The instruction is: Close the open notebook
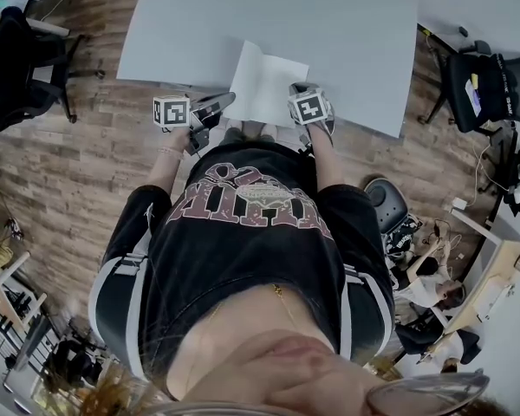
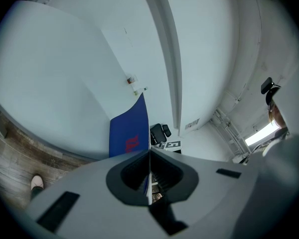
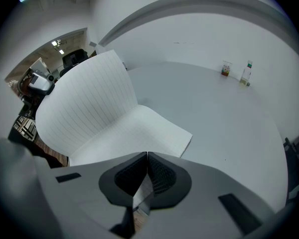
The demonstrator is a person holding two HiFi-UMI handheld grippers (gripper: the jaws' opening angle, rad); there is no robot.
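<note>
Notebook (image 1: 264, 85) lay half open at the near edge of the table (image 1: 329, 24). Left gripper (image 2: 149, 151) clamped its raised blue cover (image 2: 129, 133); right gripper (image 3: 147, 156) pinched the page edge. Bottle (image 3: 246, 73) and carton (image 3: 225, 67) stood beyond the notebook. Wood floor (image 1: 69, 172), chair (image 1: 481, 89) right of it.

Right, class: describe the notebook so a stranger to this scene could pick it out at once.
Find the big white table. At its near edge, before the person, lies the notebook. Unlike the two small containers far across it, it is broad and open, with lined white pages and a blue cover, one half raised.
</note>
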